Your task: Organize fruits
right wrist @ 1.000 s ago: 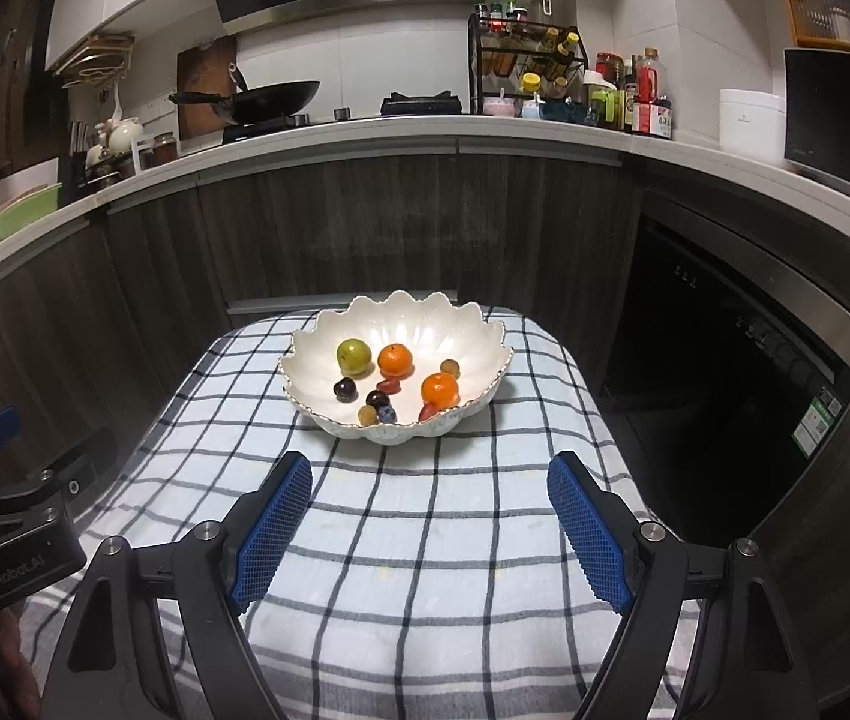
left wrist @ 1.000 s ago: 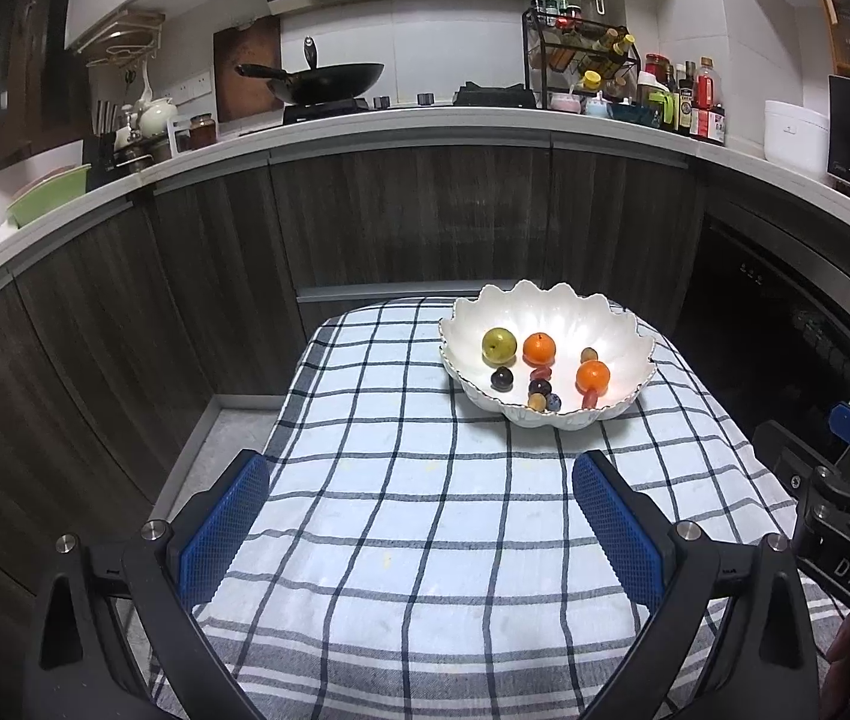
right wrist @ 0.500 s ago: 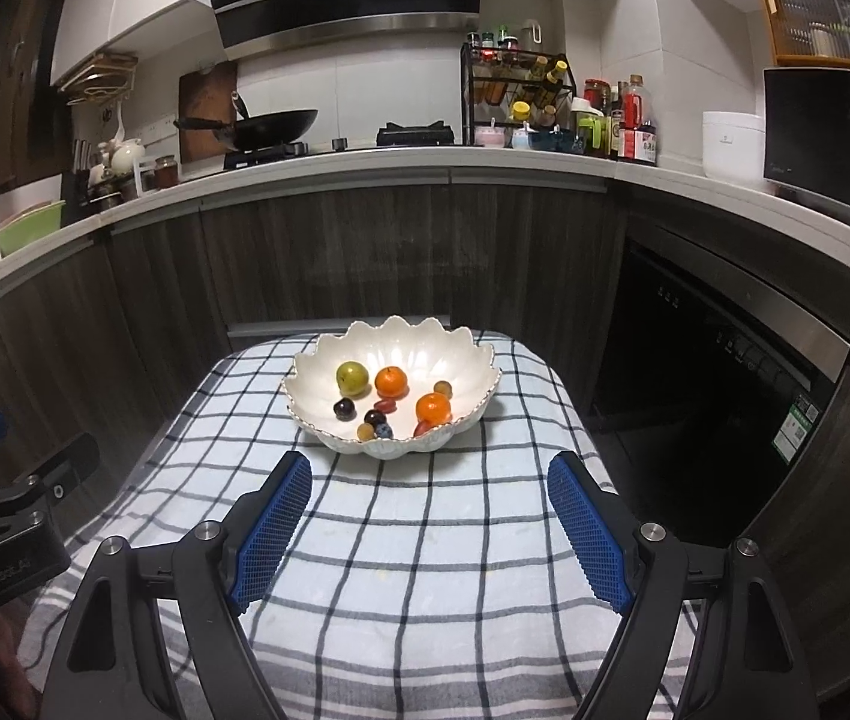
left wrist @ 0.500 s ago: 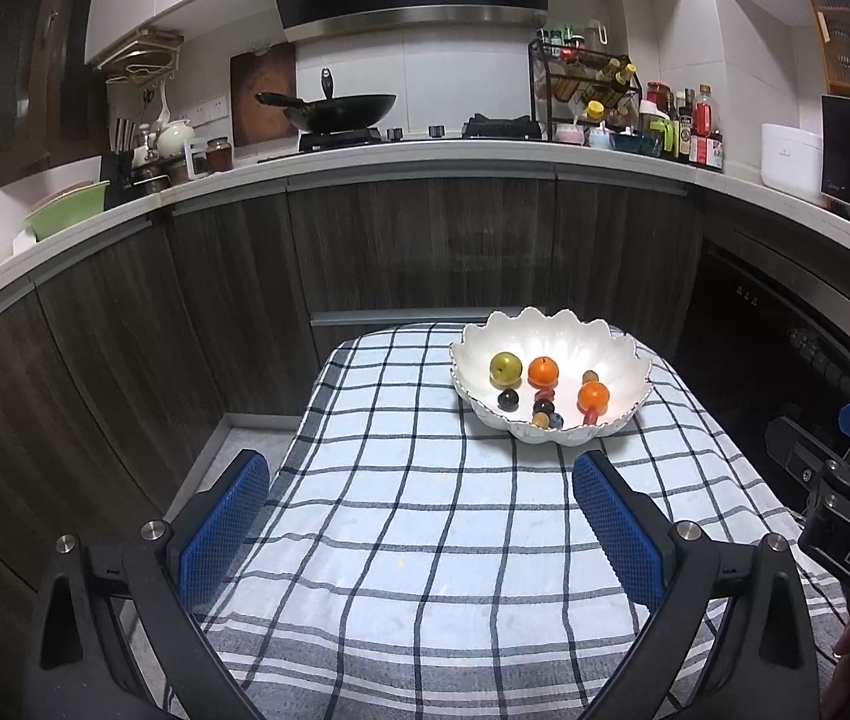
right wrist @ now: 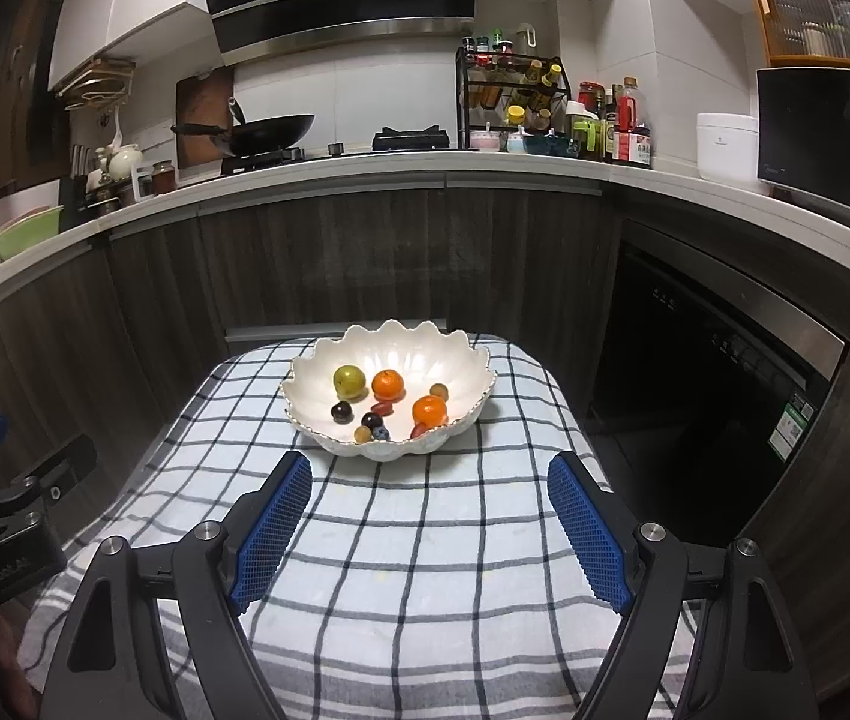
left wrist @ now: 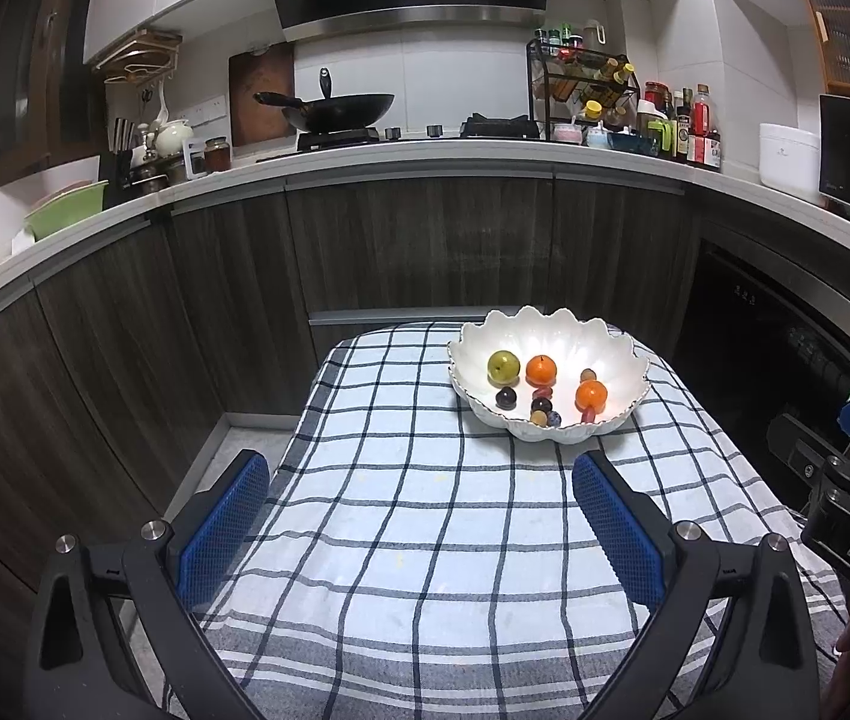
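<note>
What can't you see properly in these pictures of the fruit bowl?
- Small fruits in the white bowl: too small in both views to name; only the green fruit and two orange fruits are clear.
- A red piece behind the nearer orange: partly hidden, left view.
- Table under the checked cloth: covered.
- Right tongs and left tongs: handles cut off by the bottom edge.

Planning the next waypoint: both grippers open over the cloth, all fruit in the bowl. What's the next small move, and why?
Probably ease the right gripper forward toward the white bowl. Its jaws stand open and empty over the checked cloth, the bowl lies straight ahead of it, and the near orange sits closest to that rim.
</note>
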`<state>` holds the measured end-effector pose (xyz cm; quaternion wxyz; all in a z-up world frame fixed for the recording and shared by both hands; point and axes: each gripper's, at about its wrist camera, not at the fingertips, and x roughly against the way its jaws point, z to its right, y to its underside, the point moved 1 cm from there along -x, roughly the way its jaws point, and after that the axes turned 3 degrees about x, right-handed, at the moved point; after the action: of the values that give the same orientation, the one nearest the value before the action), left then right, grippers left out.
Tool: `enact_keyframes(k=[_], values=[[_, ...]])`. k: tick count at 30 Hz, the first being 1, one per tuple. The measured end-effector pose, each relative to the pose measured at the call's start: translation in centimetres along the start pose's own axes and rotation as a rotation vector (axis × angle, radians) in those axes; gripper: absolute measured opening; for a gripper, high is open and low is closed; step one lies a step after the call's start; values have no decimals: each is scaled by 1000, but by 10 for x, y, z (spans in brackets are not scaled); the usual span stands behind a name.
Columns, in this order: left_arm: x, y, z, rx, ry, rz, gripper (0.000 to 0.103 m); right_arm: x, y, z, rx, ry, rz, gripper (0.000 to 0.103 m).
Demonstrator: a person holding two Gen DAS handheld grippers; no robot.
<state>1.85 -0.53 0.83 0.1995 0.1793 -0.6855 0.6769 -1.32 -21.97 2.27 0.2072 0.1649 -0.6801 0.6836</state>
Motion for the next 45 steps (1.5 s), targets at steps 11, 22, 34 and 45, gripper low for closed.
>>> enact_keyframes(k=[11, 22, 34, 45], values=[[-2, 1, 1, 1, 0, -3, 103, -1, 1, 0, -2, -2, -5, 82], [-4, 1, 2, 3, 6, -4, 103, -1, 0, 1, -5, -3, -7, 82], [-4, 1, -2, 9, 13, -15, 103, -1, 0, 2, -7, -5, -11, 82], [-6, 3, -3, 12, 16, -20, 103, -4, 1, 2, -6, -7, -20, 82]])
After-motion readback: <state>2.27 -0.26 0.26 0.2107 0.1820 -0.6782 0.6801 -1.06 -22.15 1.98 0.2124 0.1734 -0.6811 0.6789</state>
